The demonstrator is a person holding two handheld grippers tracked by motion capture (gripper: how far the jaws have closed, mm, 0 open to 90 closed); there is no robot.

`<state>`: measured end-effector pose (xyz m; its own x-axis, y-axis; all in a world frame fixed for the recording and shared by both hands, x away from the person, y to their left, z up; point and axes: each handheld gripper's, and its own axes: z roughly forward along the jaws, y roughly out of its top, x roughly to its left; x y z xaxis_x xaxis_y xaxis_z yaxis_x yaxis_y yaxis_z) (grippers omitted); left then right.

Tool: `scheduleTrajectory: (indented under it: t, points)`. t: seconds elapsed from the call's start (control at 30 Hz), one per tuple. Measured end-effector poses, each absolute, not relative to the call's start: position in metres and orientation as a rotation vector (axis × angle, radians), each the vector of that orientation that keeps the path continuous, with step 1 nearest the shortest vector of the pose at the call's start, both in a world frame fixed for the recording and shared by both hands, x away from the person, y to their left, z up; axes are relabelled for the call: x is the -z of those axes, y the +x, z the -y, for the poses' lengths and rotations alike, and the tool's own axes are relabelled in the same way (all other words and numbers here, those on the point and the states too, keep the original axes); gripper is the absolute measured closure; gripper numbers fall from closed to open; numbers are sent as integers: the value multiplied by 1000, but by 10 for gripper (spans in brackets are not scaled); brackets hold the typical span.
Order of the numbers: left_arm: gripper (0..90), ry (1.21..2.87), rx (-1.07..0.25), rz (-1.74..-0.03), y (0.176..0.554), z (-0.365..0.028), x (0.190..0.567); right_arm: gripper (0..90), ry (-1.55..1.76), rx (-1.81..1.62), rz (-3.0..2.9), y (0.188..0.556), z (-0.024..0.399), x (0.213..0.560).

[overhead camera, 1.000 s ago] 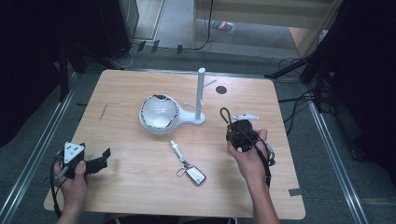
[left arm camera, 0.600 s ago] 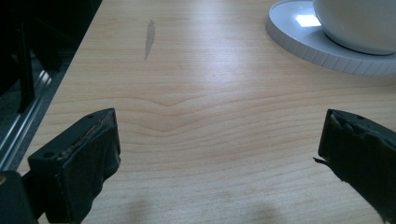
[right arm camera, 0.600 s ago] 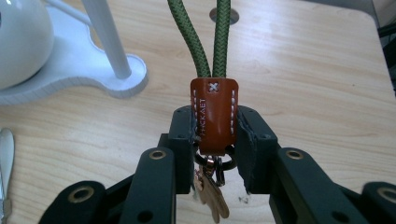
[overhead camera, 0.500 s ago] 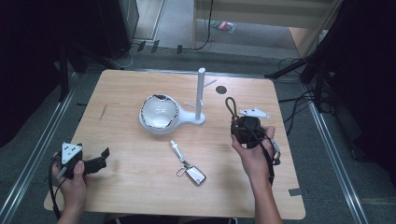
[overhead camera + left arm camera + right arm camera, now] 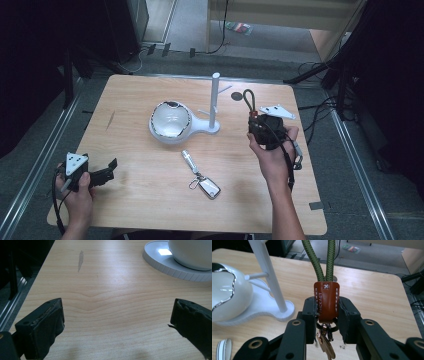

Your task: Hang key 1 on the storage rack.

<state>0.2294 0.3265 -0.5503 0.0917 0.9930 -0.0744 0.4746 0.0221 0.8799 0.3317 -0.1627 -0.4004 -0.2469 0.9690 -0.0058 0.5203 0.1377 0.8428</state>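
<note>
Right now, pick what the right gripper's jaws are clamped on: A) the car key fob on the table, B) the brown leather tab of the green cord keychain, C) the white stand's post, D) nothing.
B: in the right gripper view the right gripper presses both pads on the brown leather tab, with the green cord loop rising above it and keys hanging below.

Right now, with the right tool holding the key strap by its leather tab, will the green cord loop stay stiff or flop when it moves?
The green cord loop probably stays fairly stiff: it stands upright above the leather tab without support. The keys hang loose below the right tool, so they will likely swing. The tab seems pinched firmly, so slipping looks unlikely.
</note>
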Motion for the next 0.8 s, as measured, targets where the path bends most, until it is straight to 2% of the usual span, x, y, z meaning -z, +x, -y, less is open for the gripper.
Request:
scheduleTrajectory:
  t: [0.8]
  points:
    - [0, 1563, -807, -1494, 230, -327, 550, 705, 1389, -1086, -1849, 354, 138, 399]
